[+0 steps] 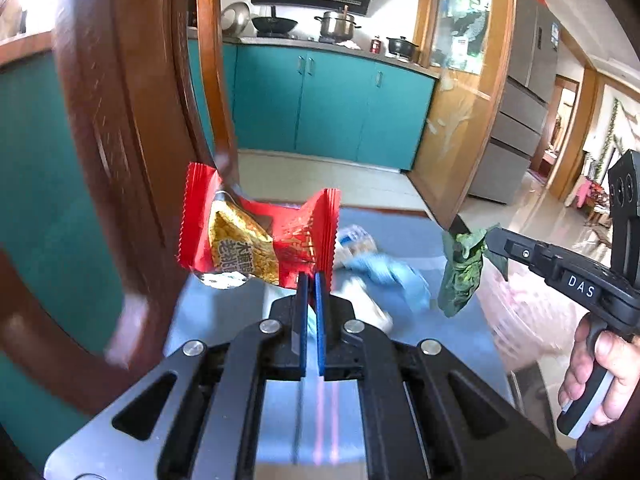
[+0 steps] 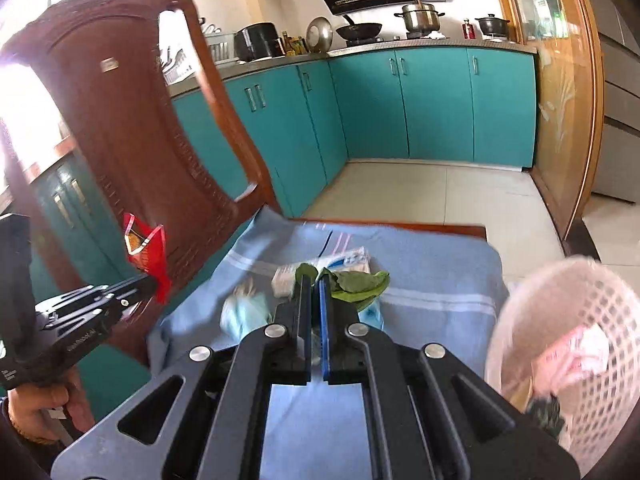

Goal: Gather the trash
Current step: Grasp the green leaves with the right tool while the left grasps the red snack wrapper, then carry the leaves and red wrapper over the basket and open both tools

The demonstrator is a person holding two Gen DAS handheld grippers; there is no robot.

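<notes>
My left gripper [image 1: 311,280] is shut on a red snack wrapper [image 1: 256,236] and holds it above the blue cloth [image 1: 224,304]; the wrapper also shows in the right wrist view [image 2: 146,248]. My right gripper [image 2: 316,280] is shut on a green leaf [image 2: 356,284], which also shows in the left wrist view [image 1: 460,268], lifted above the cloth [image 2: 432,264]. A light blue crumpled piece [image 2: 244,308], a white packet [image 2: 344,260] and a small white box [image 2: 284,280] lie on the cloth.
A pink-white mesh basket [image 2: 600,384] with trash inside stands at the right of the table. A brown plastic chair [image 2: 132,128] stands at the left. Teal kitchen cabinets [image 2: 400,108] and a tiled floor lie beyond the table's far edge.
</notes>
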